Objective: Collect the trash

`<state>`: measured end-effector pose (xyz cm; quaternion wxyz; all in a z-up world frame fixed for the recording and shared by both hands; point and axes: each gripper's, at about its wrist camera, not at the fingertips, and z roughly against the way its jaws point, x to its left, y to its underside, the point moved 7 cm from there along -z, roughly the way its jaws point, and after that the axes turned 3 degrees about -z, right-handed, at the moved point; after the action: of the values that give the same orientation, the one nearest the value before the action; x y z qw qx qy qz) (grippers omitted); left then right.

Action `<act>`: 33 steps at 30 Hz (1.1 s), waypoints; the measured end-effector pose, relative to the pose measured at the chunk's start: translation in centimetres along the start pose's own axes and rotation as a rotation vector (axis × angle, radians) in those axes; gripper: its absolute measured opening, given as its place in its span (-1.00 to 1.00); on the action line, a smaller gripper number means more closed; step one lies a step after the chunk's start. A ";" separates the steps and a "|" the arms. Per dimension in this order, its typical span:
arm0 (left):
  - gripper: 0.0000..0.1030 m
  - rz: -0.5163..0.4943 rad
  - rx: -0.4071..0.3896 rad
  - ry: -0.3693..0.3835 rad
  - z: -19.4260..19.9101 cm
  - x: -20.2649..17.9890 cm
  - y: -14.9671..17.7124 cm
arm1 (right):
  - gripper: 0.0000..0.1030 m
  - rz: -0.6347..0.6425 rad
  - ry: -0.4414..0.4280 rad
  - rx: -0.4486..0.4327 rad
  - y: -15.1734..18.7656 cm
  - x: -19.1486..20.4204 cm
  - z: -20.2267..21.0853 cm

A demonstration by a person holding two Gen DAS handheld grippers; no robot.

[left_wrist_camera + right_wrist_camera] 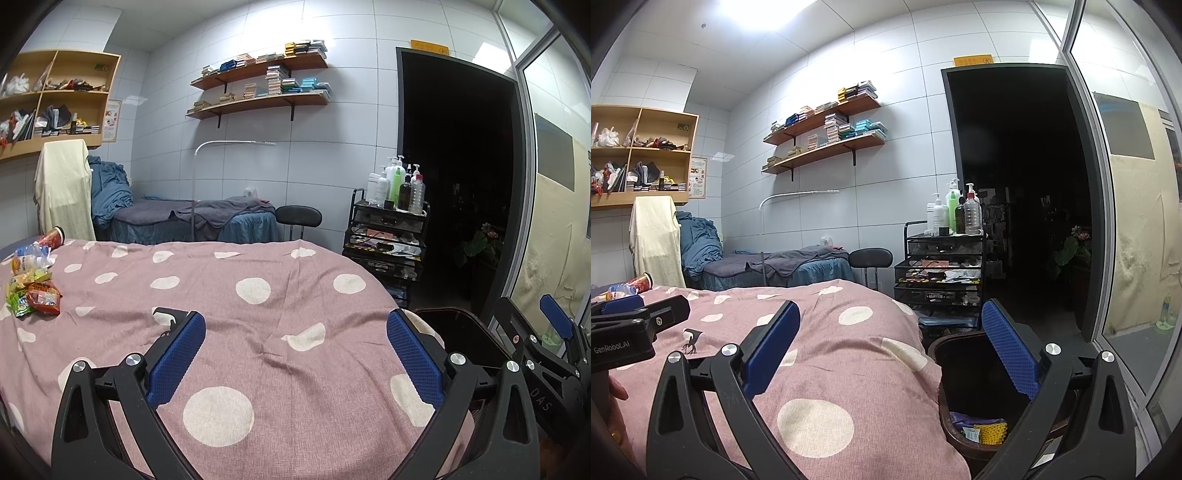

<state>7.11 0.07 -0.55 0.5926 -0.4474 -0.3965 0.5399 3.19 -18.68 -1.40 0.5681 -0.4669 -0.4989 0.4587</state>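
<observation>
Right wrist view alone shows the trash bin's [960, 373] interior, holding purple and yellow scraps; left wrist view alone shows snack wrappers [35, 295]. Bed [258, 332]: pink, spotted cover, tiled room. Red cup [51, 237]: on its side, far left. Left hand-held gripper [295, 354] and right hand-held gripper [890, 350]: spread wide, empty.

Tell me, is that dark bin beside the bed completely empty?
No, the bin already holds scraps at its bottom, including a yellow mesh piece and something purple.
</observation>
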 end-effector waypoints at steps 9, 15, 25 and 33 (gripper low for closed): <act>0.89 -0.001 0.000 -0.001 0.1 0.0 0.0 | 0.89 -0.004 0.000 0.001 0.2 -0.1 -0.1; 0.89 0.002 0.003 0.004 0.0 -0.1 0.0 | 0.89 -0.005 0.002 0.002 0.3 -0.2 -0.1; 0.89 0.010 0.013 0.013 -0.1 -0.3 0.2 | 0.89 -0.006 0.007 0.002 0.3 -0.2 0.0; 0.89 0.012 0.026 0.032 -0.1 -0.6 0.5 | 0.89 -0.006 0.008 0.004 0.2 -0.2 0.0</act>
<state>7.03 -0.50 -1.04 0.6015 -0.4508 -0.3771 0.5411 3.14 -18.79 -1.66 0.5724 -0.4659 -0.4971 0.4562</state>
